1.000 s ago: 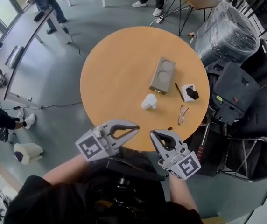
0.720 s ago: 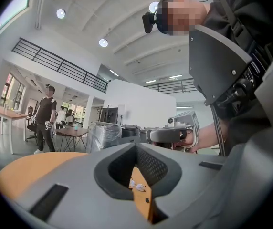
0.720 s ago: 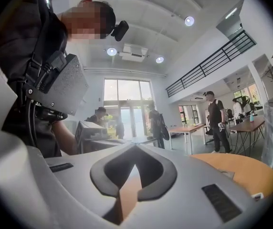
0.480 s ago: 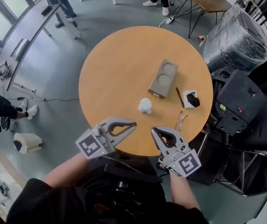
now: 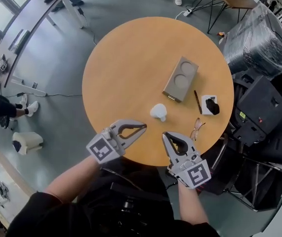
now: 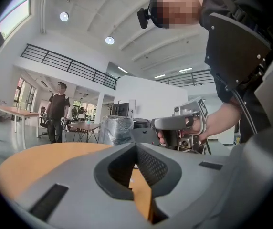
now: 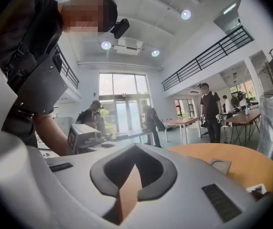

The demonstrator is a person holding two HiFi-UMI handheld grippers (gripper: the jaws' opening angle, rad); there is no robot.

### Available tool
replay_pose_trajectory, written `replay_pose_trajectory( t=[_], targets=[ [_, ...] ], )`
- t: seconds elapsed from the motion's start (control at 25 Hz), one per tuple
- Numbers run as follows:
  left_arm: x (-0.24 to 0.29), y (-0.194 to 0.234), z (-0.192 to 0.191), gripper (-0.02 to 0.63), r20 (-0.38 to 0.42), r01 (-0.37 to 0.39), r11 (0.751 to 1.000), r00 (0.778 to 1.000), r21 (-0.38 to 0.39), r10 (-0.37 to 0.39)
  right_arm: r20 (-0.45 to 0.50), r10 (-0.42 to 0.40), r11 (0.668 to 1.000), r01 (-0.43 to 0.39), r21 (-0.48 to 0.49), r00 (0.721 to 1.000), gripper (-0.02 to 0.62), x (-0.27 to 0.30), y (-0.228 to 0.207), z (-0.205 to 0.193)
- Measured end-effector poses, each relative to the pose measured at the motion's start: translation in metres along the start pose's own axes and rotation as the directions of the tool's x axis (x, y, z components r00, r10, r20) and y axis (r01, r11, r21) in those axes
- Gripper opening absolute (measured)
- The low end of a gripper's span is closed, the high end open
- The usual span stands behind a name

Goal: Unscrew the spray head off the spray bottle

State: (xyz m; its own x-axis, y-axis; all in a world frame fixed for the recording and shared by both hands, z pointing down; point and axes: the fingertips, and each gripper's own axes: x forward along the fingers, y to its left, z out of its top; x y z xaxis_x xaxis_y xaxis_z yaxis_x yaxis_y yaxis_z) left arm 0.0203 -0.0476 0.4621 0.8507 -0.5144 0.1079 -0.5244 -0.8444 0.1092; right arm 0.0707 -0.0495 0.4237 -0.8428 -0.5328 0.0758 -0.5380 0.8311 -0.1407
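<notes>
Clenched and empty, the grey left gripper (image 5: 143, 127) and right gripper (image 5: 165, 135) are held near a small white spray bottle (image 5: 158, 111).

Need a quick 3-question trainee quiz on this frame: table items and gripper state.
1. True or false: the white spray bottle is touched by neither the left gripper nor the right gripper.
2. Which lies nearest the right gripper? A) eyeglasses B) grey two-well tray C) pen
3. Fill in: the jaws of both grippers are ____, with nothing between them.
Key: 1 true; 2 A; 3 shut.
</notes>
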Motion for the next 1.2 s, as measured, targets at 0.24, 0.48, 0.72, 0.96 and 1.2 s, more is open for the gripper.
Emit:
replay_pose_trajectory(
  t=[0.24, 0.48, 0.72, 0.96, 1.2],
  targets=[
    [0.014, 0.047, -0.076, 0.006, -0.013, -0.015, 1.000, 1.000, -0.018, 0.015, -0.020, -0.072, 0.997, 0.073, 0.010, 0.997, 0.009, 0.031, -0.029, -0.051],
    [0.037, 0.082, -0.155, 0.011, -0.059, -0.036, 0.999, 0.998, -0.038, 0.034, -0.030, -0.138, 0.990, 0.139, 0.037, 0.990, 0.092, 0.044, -0.062, -0.107],
    [0.055, 0.096, -0.217, 0.139, -0.065, -0.034, 0.999, 0.997, -0.016, 0.033, -0.036, -0.161, 0.986, 0.162, 0.035, 0.986, 0.104, 0.053, -0.077, -0.154],
    [0.078, 0.100, -0.257, 0.251, -0.074, -0.018, 0.999, 0.997, -0.031, 0.016, -0.044, -0.192, 0.981, 0.194, 0.028, 0.980, 0.140, 0.055, -0.092, -0.179],
    [0.103, 0.102, -0.282, 0.308, -0.098, 0.016, 1.000, 0.995, 0.007, -0.016, -0.054, -0.206, 0.978, 0.208, 0.036, 0.977, 0.158, 0.051, -0.100, -0.196]
  ],
)
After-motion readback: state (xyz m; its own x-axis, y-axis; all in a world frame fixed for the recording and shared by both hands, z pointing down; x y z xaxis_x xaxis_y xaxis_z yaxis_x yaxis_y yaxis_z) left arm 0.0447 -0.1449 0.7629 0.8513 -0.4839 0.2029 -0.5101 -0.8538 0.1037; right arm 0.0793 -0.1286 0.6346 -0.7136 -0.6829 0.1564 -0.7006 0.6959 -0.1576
